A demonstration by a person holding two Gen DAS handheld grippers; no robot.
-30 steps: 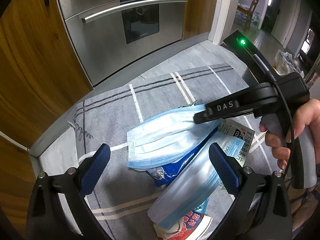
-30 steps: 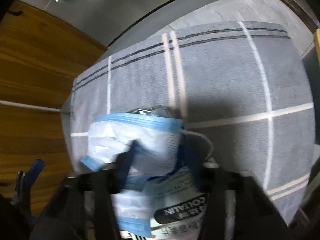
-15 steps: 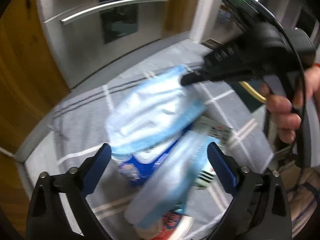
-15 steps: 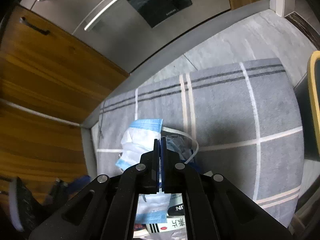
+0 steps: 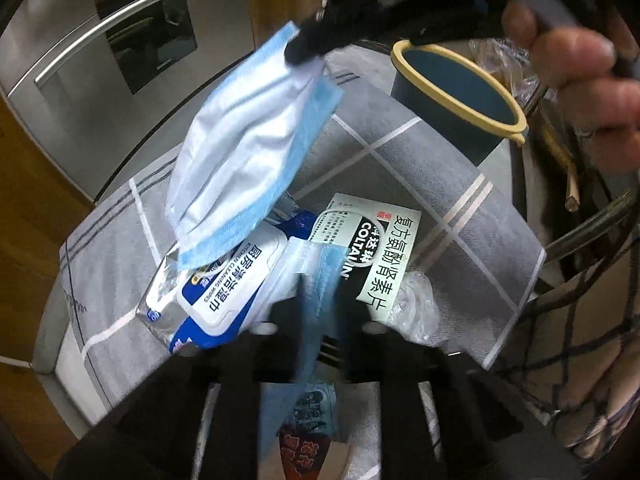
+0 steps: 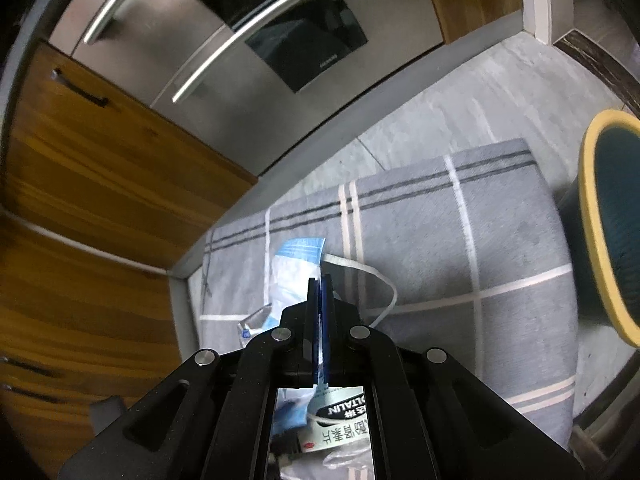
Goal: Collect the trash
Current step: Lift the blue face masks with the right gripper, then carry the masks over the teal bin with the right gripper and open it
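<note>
A heap of trash lies on a grey checked mat (image 5: 436,184): a blue wet-wipes pack (image 5: 224,292), a Coltalin medicine box (image 5: 376,248) and crumpled plastic film (image 5: 416,308). My right gripper (image 6: 320,292) is shut on a blue face mask (image 5: 248,152) and holds it in the air above the heap; in the right wrist view the mask (image 6: 296,272) hangs past the fingers. My left gripper (image 5: 316,312) is shut on a second face mask (image 5: 316,280), low over the heap. A dark teal bin with a yellow rim (image 5: 460,96) stands at the mat's far right and also shows in the right wrist view (image 6: 608,220).
A steel oven front (image 6: 256,64) and wooden cabinets (image 6: 88,200) stand behind the mat. Metal chair legs (image 5: 580,232) and a clear plastic bag (image 5: 504,56) are at the right. A red snack wrapper (image 5: 304,436) lies under my left gripper.
My right gripper shut on the upper mask and lifted it up off the heap toward the bin. My left gripper, open before, closed on the lower mask.
</note>
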